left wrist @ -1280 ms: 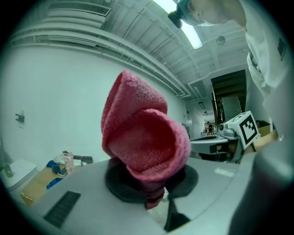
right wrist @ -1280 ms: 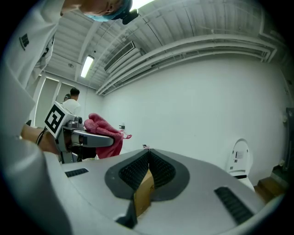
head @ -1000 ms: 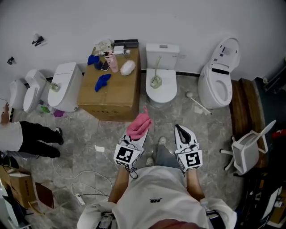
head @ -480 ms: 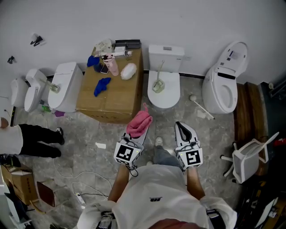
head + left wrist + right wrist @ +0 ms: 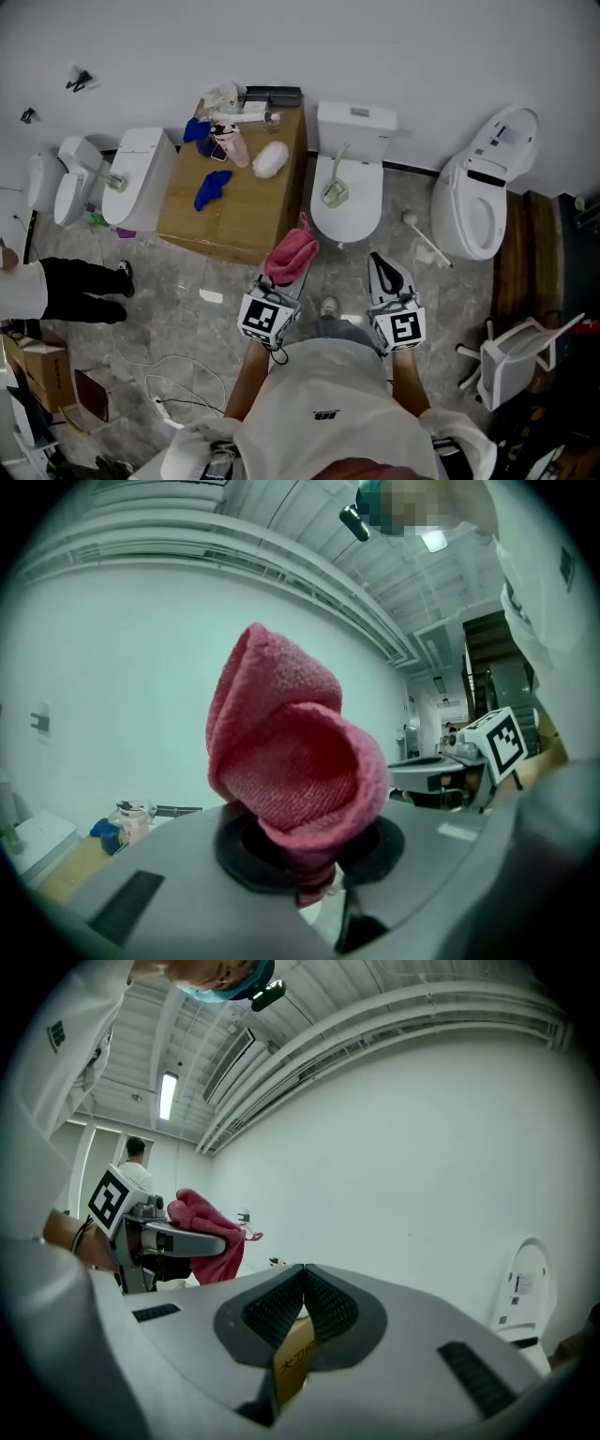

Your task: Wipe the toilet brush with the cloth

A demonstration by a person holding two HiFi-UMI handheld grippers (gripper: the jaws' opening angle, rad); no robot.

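**Markings.** L cube (image 5: pixel 263 320) and R cube (image 5: pixel 403 330) are each showing a black-and-white square marker, no text. The small dark logo on the person's white shirt (image 5: pixel 325 413) is too small to read. In the right gripper view, a tan carton face (image 5: pixel 292 1363) w/ dark printed characters is showing through the slot below the jaws. The print is partly cut off and not legible.

**Containers.** The centre toilet (image 5: pixel 367 214) is holding the toilet brush (image 5: pixel 335 180), w/ the head in the bowl and the handle leaning toward the tank. The cardboard box (image 5: pixel 239 211), closed, is sitting just left of that toilet. Its top is carrying two blue rags (image 5: pixel 212 187), a pink bottle (image 5: pixel 231 145), a white bundle (image 5: pixel 269 159) and small items along the rear edge, not identifiable.

**Grippers.** The L gripper (image 5: pixel 298 274) is clamping the pink cloth (image 5: pixel 291 253), which is bunching up above the jaws. The R gripper (image 5: pixel 379 265) is holding its jaws pressed together w/ nothing between them. Both grippers are pointing toward the centre toilet. Cloth and brush are sitting apart, w/ bare floor between them.
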